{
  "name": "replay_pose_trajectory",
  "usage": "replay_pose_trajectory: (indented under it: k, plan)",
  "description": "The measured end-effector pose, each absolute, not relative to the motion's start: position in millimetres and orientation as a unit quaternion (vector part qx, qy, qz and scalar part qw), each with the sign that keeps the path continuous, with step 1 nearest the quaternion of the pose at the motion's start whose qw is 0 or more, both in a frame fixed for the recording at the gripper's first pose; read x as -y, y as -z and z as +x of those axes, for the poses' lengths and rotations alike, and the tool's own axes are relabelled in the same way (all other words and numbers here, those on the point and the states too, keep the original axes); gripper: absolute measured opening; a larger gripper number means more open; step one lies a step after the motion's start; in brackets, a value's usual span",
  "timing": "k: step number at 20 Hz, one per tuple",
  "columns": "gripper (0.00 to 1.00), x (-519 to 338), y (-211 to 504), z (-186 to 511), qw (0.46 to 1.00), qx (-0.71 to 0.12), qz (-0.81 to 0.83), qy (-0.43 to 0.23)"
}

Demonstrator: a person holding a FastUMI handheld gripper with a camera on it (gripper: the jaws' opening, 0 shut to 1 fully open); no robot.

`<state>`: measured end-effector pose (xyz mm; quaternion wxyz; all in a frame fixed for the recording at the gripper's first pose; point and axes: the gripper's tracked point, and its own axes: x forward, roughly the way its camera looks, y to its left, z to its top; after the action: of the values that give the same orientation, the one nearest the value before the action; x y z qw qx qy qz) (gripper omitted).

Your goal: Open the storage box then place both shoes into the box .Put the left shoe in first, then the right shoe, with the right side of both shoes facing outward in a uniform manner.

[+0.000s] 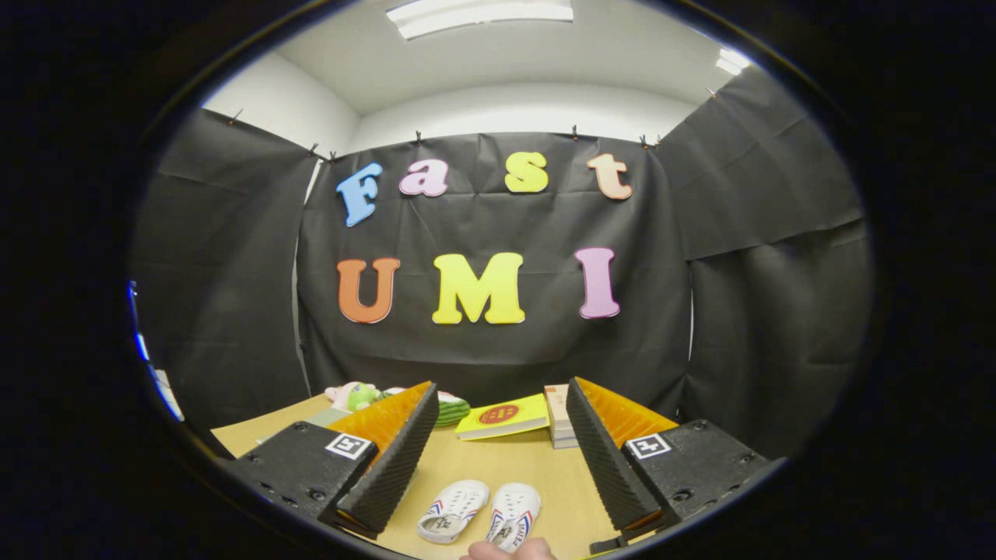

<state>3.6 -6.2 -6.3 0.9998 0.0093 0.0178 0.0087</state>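
The gripper (498, 459) stands wide open over the wooden table (560, 490), holding nothing; its ribbed black fingers (393, 459) are spread well apart. Between them, low on the table, lie two small white shoes (481, 512) side by side, nearly touching, toes pointing away. A person's hand (507, 551) shows just beside the near end of the right-hand shoe. Beyond the fingers lie a yellow book (502, 416), a stack of books (559, 416), a green plush toy (358, 395) and a green striped item (451, 410), partly hidden.
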Motion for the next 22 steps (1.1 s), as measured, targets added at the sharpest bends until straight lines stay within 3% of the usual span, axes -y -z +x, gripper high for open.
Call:
replay_pose_trajectory:
  k: [14, 22]
  plan:
    - [1.00, -5.3, 19.5, 8.8, 0.997, -0.044, 0.040, -0.052]
    - [1.00, -34.6, 63.3, 14.9, 0.974, -0.121, 0.115, -0.152]
